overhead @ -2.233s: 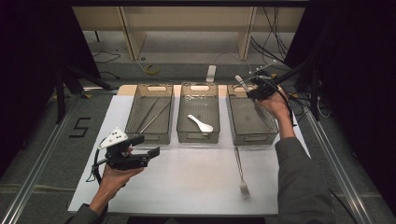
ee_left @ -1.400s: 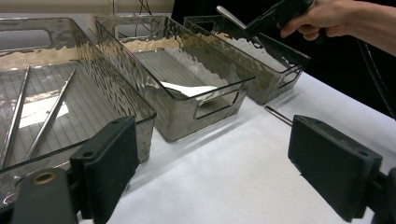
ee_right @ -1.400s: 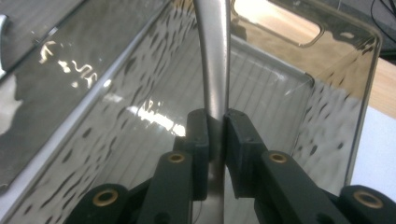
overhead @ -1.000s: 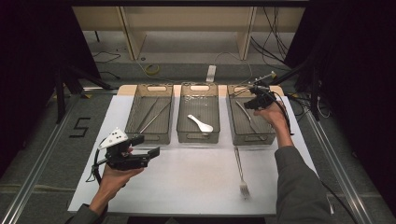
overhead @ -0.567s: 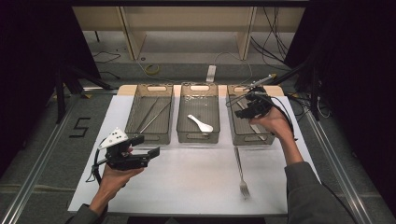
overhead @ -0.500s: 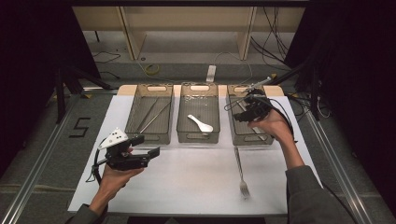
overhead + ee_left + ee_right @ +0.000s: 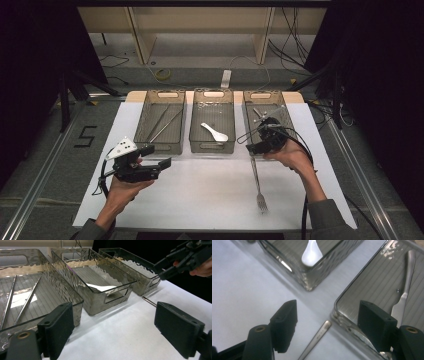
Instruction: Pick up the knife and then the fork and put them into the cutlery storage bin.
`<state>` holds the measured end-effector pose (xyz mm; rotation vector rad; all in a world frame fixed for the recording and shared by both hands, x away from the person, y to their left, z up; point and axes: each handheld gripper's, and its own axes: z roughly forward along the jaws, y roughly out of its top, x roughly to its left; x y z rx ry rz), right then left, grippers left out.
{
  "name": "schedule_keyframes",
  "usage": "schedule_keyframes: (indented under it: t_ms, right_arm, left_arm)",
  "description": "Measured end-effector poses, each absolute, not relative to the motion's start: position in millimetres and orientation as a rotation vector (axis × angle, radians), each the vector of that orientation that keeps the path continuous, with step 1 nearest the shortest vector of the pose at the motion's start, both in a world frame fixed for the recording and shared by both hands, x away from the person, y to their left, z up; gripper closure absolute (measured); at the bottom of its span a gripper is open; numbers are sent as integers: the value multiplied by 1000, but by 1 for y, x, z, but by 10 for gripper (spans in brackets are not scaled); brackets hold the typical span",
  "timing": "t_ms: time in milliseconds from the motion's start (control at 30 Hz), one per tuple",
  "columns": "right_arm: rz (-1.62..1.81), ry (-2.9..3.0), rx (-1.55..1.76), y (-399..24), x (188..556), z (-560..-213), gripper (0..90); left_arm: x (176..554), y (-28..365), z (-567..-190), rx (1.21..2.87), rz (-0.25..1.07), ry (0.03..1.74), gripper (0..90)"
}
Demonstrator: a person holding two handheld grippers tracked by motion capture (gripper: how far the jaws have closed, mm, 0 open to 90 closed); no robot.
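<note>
My right gripper (image 7: 255, 145) hovers over the near edge of the right tray (image 7: 286, 116), open with nothing between its pads; its jaws have just been opening. In the right gripper view a metal utensil (image 7: 404, 300) lies in that tray, and the handle end of a fork (image 7: 319, 335) lies on the white sheet below the right gripper (image 7: 329, 322). The fork (image 7: 257, 185) stretches toward me on the table. My left gripper (image 7: 157, 156) is held open and empty near the left tray (image 7: 142, 122), pointing across the table, seen as the left gripper (image 7: 117, 327).
The left tray holds metal chopsticks (image 7: 25, 302). A white spoon (image 7: 214, 132) lies in the middle tray (image 7: 196, 145). Cables trail behind the table, and metal rails run along both sides. White sheet (image 7: 200, 195) lies between my hands.
My right gripper has come back toward me from the far end of the right tray to its near edge, and its jaws have spread apart. The left hand has stayed put.
</note>
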<state>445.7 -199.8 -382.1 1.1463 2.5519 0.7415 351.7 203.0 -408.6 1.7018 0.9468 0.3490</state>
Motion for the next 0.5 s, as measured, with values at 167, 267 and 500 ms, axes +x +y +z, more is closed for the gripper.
schedule_keyframes:
  t_ms: [167, 267, 500]
  right_arm:
    - [683, 2602, 1129, -196, 437, -395, 328]
    - [658, 2620, 1129, -196, 433, -402, 329]
    - [596, 2669, 1140, -196, 428, -415, 332]
  left_arm:
    - [351, 203, -409, 1701, 351, 945, 154]
    - [351, 203, -409, 1700, 350, 945, 154]
    - [351, 203, -409, 1702, 350, 946, 154]
